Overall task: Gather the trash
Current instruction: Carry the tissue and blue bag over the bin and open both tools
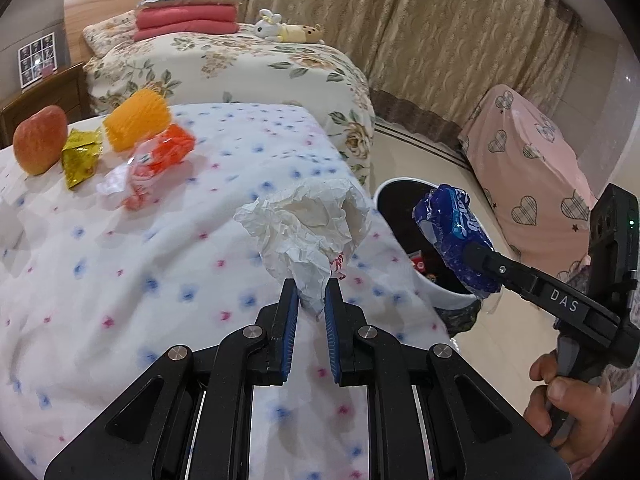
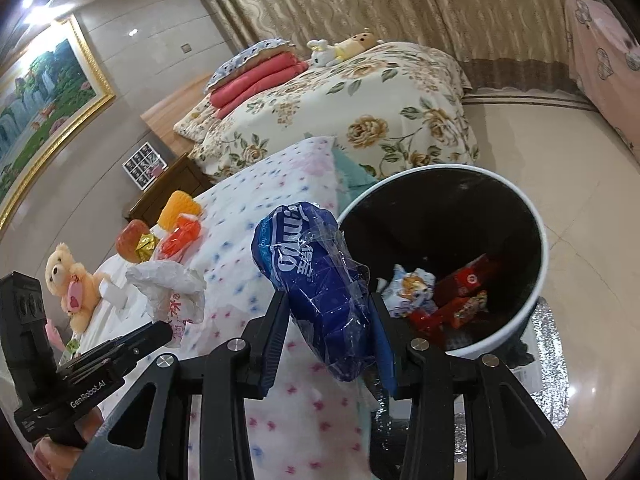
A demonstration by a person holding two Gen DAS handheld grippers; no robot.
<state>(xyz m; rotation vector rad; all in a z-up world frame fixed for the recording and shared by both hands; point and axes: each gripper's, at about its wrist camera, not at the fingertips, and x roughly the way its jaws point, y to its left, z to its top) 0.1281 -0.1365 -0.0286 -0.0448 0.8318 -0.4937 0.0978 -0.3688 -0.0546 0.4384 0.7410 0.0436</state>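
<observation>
My left gripper (image 1: 312, 300) is shut on a crumpled white paper bag (image 1: 308, 228) and holds it above the spotted bedspread (image 1: 140, 272). It also shows in the right wrist view (image 2: 172, 284). My right gripper (image 2: 328, 320) is shut on a blue plastic wrapper (image 2: 316, 280) beside the rim of a white trash bin (image 2: 536, 240) that holds several wrappers. In the left wrist view the blue wrapper (image 1: 456, 236) hangs over the bin (image 1: 444, 296). An orange wrapper (image 1: 160, 160) and a gold wrapper (image 1: 80, 156) lie on the bedspread.
An apple (image 1: 40, 144) and an orange spiky ball (image 1: 136, 120) sit on the bedspread near the wrappers. A teddy bear (image 2: 72, 280) lies at its left. A floral bed (image 1: 240, 68) stands behind, a pink covered piece (image 1: 532, 168) at the right.
</observation>
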